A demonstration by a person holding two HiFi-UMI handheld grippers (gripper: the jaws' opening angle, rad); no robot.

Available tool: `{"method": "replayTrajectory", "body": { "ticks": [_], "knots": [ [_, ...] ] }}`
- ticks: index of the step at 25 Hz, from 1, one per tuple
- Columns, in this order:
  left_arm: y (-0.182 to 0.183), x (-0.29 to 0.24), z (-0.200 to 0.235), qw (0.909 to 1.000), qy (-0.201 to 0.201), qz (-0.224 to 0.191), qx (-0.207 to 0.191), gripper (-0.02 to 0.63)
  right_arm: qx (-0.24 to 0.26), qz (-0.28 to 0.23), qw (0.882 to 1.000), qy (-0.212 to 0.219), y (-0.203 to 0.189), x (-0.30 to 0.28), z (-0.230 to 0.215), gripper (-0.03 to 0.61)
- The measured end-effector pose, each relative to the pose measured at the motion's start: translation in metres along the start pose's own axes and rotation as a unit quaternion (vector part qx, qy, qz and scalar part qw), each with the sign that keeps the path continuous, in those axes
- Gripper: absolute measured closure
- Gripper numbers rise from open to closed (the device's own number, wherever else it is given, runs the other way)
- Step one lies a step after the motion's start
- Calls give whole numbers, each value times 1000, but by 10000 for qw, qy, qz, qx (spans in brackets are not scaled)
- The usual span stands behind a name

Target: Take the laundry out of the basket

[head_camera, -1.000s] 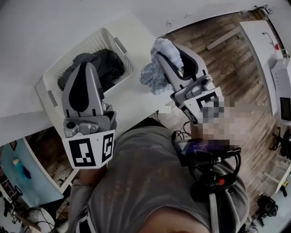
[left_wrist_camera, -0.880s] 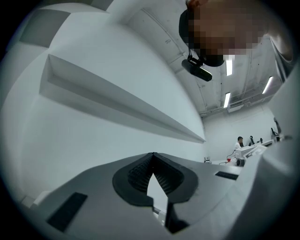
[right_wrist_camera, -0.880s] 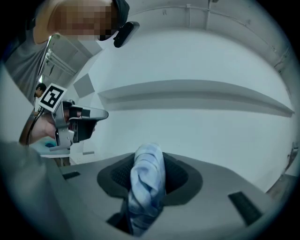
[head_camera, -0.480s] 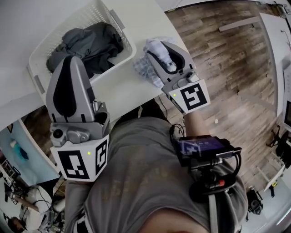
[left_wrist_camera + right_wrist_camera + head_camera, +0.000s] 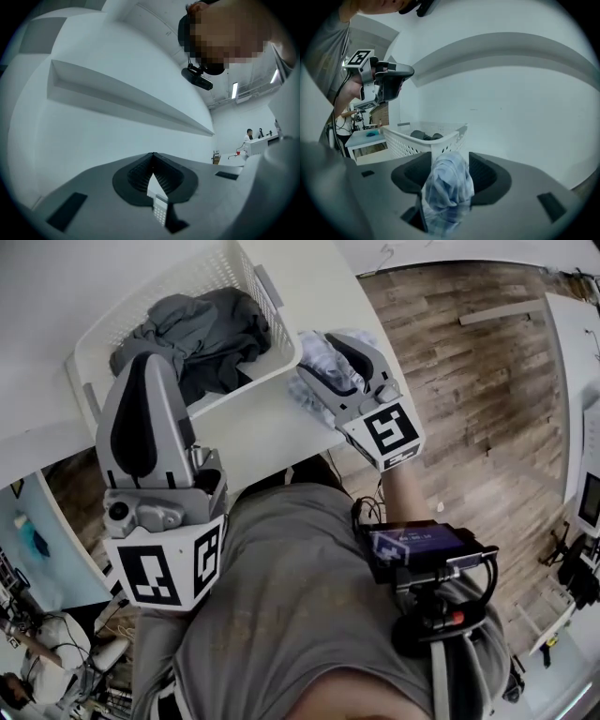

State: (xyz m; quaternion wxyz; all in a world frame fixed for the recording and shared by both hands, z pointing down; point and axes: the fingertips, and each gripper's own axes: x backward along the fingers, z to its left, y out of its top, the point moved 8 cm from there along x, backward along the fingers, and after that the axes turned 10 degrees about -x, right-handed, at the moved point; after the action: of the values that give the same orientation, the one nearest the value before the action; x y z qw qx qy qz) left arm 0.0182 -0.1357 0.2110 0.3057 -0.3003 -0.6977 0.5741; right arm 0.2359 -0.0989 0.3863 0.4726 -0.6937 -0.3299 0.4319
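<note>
Wears a plain grey short-sleeved T-shirt. Carries on the chest a black mount with a small purple-lit screen, looped black cables, a small red spot and a pale grey strap.

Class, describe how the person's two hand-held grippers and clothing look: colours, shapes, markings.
Both the left gripper and the right gripper are grey, wedge-shaped shells that taper towards the jaws, with black ribbed pads inside. Each carries a white cube printed with black square markers at its rear. The person wears a grey T-shirt, with a black device with a lit screen strapped at the chest.
</note>
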Motion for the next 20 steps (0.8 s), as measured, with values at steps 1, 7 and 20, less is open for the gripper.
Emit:
{"method": "replayTrajectory", "body": {
  "ticks": [1, 7, 20],
  "knots": [
    [2, 1, 4, 10000, 61, -45, -5, 606, 66, -12, 10000, 58, 5, 1, 1, 308],
    [12, 6, 25, 9988, 404, -277, -30, 606, 371, -404, 9983, 194, 48, 23, 6, 362],
    [31, 55, 67, 9875, 1390, -664, -328, 606, 1041, -1127, 9836, 951, 148, -12, 61, 552]
  ]
}}
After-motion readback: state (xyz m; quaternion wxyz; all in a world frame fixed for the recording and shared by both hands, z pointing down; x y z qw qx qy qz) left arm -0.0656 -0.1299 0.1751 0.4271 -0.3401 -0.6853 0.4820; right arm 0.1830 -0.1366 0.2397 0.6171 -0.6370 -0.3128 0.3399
